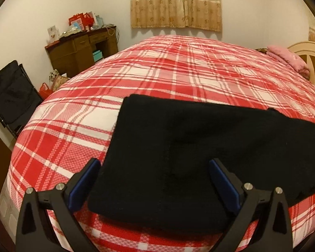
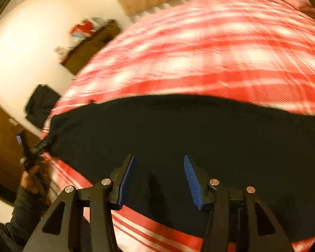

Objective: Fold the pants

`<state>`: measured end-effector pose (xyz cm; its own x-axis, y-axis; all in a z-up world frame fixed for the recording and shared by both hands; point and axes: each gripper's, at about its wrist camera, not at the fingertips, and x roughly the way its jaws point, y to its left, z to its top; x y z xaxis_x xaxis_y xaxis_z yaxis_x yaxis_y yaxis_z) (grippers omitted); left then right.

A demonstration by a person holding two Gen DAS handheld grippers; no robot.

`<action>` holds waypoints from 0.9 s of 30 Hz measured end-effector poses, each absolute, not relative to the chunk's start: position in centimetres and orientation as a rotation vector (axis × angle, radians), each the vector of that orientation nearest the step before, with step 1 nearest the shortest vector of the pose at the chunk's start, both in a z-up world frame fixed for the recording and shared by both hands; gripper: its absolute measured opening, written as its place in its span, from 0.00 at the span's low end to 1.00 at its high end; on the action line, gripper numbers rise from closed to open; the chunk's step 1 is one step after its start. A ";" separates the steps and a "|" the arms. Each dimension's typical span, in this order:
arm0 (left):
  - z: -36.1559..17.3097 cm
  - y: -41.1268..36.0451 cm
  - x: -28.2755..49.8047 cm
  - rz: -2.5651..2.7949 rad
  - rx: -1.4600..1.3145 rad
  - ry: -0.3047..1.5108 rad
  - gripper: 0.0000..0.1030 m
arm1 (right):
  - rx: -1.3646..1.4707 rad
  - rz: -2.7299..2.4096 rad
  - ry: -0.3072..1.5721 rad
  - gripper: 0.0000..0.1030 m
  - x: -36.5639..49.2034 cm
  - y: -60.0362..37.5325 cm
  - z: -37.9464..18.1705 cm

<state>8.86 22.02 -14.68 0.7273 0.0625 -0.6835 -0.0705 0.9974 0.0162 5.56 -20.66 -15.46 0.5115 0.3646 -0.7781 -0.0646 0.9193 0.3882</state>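
The black pants (image 1: 189, 147) lie folded flat on the red and white plaid bed (image 1: 157, 67), near its front edge. My left gripper (image 1: 155, 163) is open, its blue pads wide apart, hovering over the pants' near left part without holding them. In the blurred right wrist view the pants (image 2: 199, 130) stretch across the lower half. My right gripper (image 2: 159, 159) is open just above the cloth, empty. The left gripper (image 2: 31, 151) shows at the far left by the pants' left end, in the person's hand.
A pink folded cloth (image 1: 287, 57) lies by the cream headboard (image 1: 310, 56) at the far right. A brown desk (image 1: 82, 50) with boxes stands by the far wall, a black chair (image 1: 12, 94) at the left. Curtains (image 1: 176, 4) hang behind.
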 end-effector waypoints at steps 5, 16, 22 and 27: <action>-13.1 20.1 8.4 0.073 -0.002 0.703 1.00 | 0.388 0.218 0.959 0.49 2.8 -24.7 -14.3; -12.1 20.4 7.9 0.157 0.043 0.658 1.00 | 0.471 -0.285 0.703 0.49 -6.4 -43.8 -6.3; -11.5 24.1 7.0 0.290 0.044 0.665 1.00 | 0.586 -0.336 0.754 0.49 -7.5 -50.8 -8.3; -9.6 22.8 6.8 0.250 0.024 0.616 1.00 | 0.731 -0.270 0.753 0.49 -7.2 -51.5 -11.2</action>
